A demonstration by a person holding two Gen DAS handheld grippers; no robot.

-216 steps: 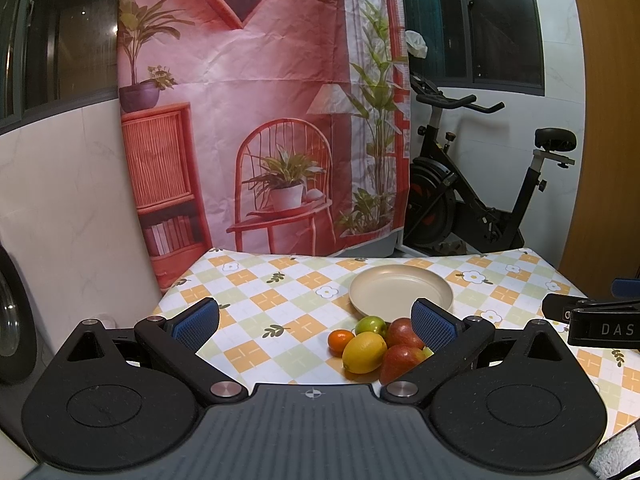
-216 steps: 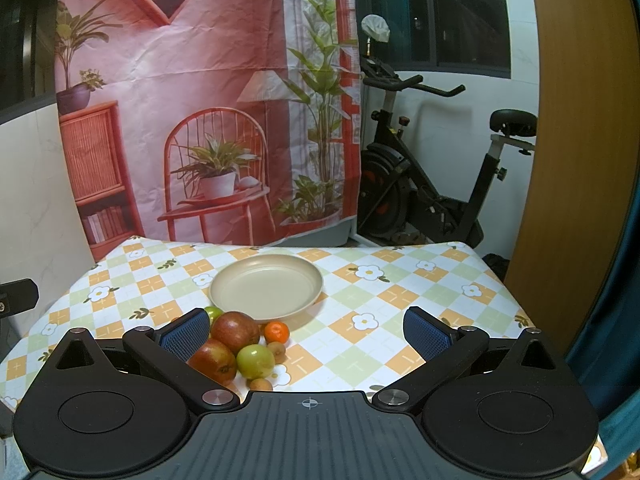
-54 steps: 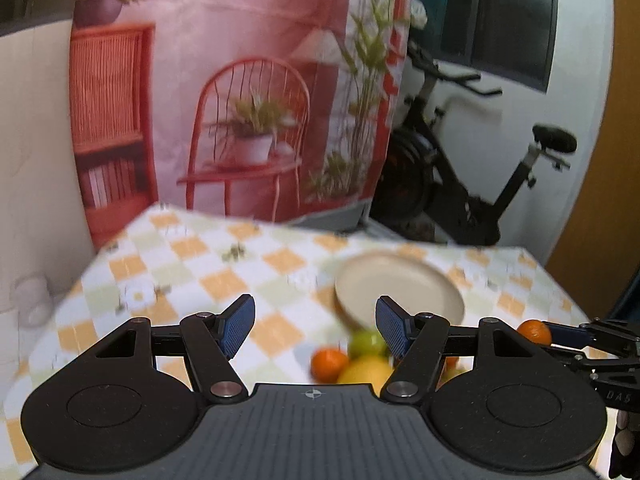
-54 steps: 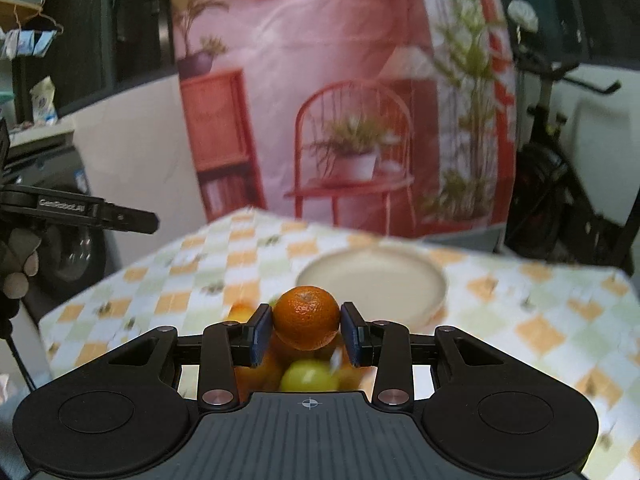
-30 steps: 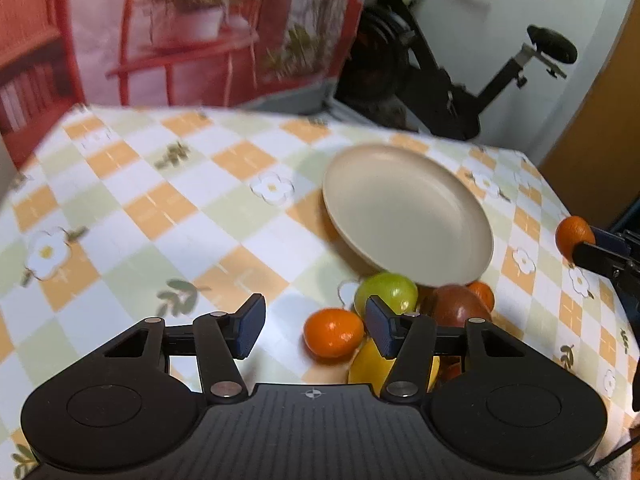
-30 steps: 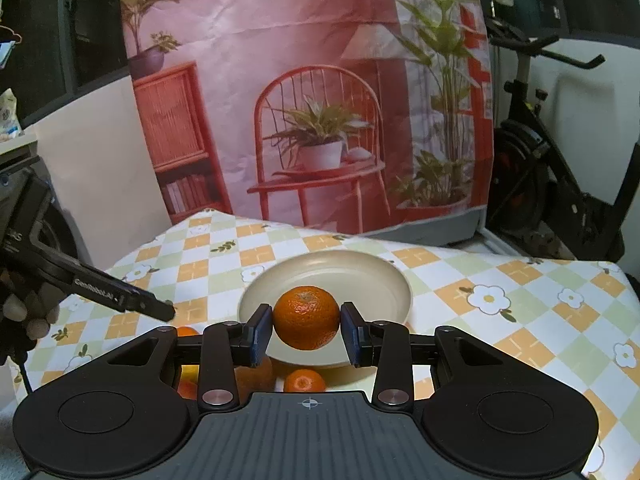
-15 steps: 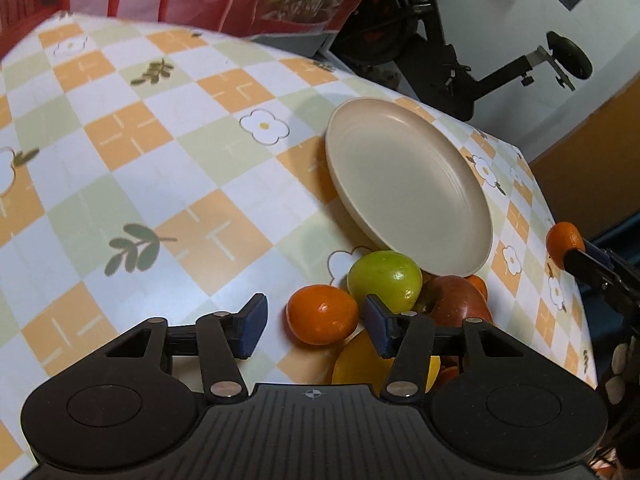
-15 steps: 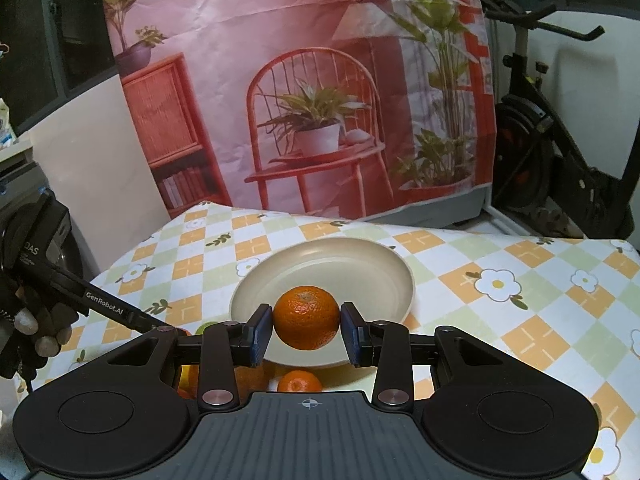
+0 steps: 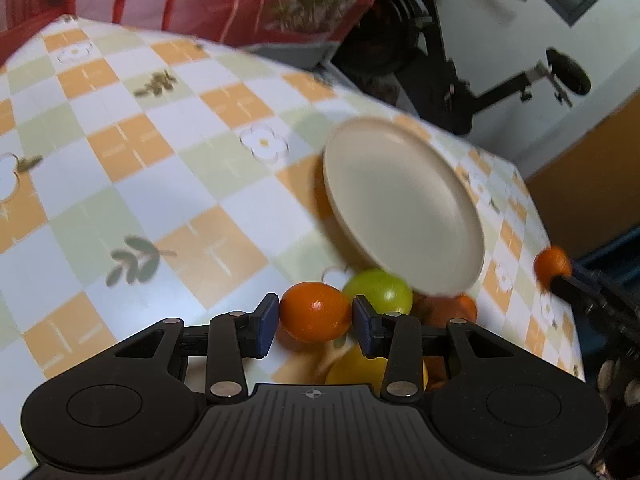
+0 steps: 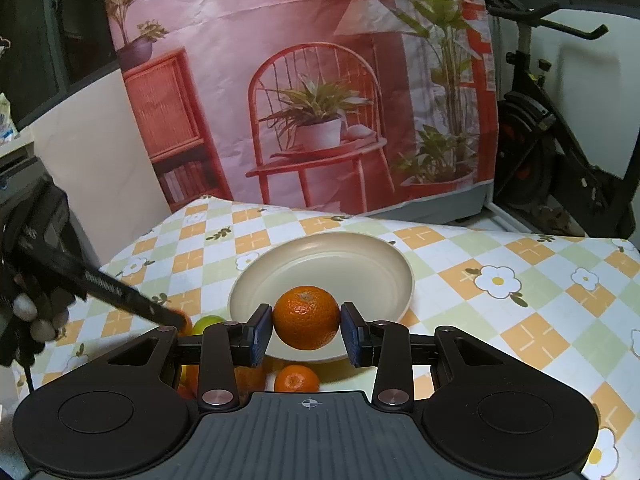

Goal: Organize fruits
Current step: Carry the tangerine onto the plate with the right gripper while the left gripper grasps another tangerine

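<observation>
Right tool (image 10: 307, 334): pinching mandarin (image 10: 306, 317) above plate (image 10: 384, 256) rim | Left tool (image 9: 314, 326): pads against small orange fruit (image 9: 315, 311) in tabletop (image 9: 168, 184) pile, seemingly gripped | Handling: light, round, soft-skinned, rolls easily; hold across widest part, gently.

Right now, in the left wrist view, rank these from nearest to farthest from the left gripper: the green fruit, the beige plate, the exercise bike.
1. The green fruit, just beyond the left gripper and slightly right of its jaws, which pinch an orange fruit.
2. The beige plate, farther back and to the right on the checked tablecloth.
3. The exercise bike, off the table at the upper right.
</observation>
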